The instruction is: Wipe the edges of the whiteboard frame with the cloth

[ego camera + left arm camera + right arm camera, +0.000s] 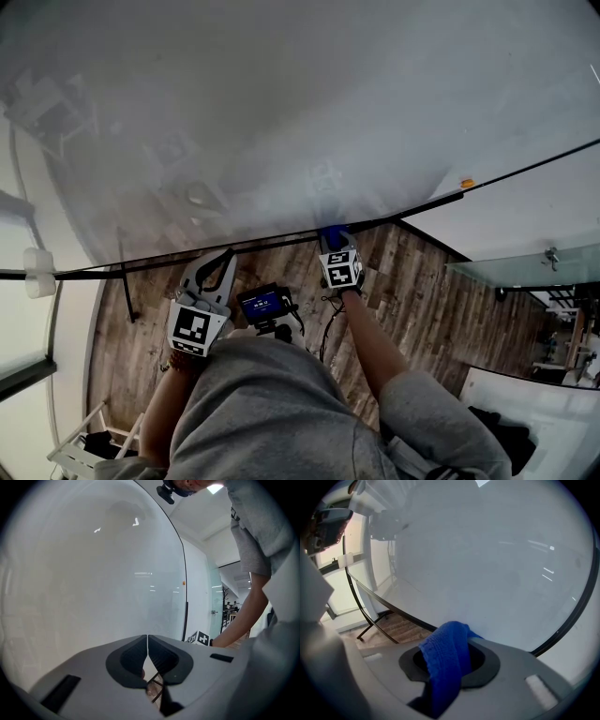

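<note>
Now | right tongs (450, 663) clenched on blue cloth (442, 651), held at lower edge of whiteboard frame (272, 241) | left tongs (148, 660) clenched, empty, below frame | risk: sliding off thin edge onto board face through drifting angle, leaving frame unwiped

- cloth (445, 663): solid blue, fine woven texture
- whiteboard (281, 94): pale grey-white; frame (281, 241) thin black
- floor (422, 300) below the frame: brown wood planks
- marker cube (343, 269) just below the frame: black-and-white squares
</note>
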Demonstrator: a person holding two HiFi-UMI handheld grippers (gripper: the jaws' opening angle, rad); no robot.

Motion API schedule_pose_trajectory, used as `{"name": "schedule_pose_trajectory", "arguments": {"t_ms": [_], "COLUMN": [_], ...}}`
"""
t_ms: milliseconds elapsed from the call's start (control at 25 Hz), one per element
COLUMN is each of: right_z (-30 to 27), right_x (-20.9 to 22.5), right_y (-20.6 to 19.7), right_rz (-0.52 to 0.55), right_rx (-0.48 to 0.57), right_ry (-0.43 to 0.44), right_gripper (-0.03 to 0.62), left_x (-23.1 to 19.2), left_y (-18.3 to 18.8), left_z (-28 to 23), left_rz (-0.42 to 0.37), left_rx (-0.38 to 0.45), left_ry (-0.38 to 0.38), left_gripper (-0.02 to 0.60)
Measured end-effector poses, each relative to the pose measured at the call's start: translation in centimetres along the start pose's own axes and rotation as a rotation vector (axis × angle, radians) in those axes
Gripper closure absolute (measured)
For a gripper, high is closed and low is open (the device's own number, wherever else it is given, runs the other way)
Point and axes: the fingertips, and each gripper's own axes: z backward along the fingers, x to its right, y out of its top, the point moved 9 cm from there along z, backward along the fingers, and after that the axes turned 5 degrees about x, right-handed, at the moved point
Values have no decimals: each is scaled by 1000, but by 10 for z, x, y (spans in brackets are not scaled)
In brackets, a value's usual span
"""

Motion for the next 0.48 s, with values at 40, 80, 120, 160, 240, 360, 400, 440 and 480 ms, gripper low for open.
{"name": "schedule_pose_trajectory", "arguments": {"t_ms": [40,80,120,160,240,360,400,440,480], "right_z": [0,0,0,0,-1,1,1,0,0], "right_x": [-1,-2,-5,-7,-13,-19,-21,-22,-24], "right_y": [0,0,1,2,4,7,7,8,9], "right_rz": [-6,-7,-3,4,12,4,2,0,1], "right_rx": [-5,-2,6,12,12,5,5,4,3], "right_ry": [-1,-2,-3,-3,-5,-11,-12,-13,-13], "right_gripper": [480,480,480,480,480,480,480,480,480], "left_x": [0,-1,-3,-4,-8,-12,-13,-15,-16], "left_y": [1,1,2,2,1,0,-1,-1,-2], "left_z": [1,2,4,6,11,17,18,20,21], "left_rz": [-2,-4,-6,-7,-9,-8,-7,-6,-5], "left_rx": [0,0,1,1,2,2,3,4,4], "left_ry": [0,-2,-3,-4,-6,-5,-6,-7,-8], "left_gripper": [566,566,566,566,566,567,568,566,567]}}
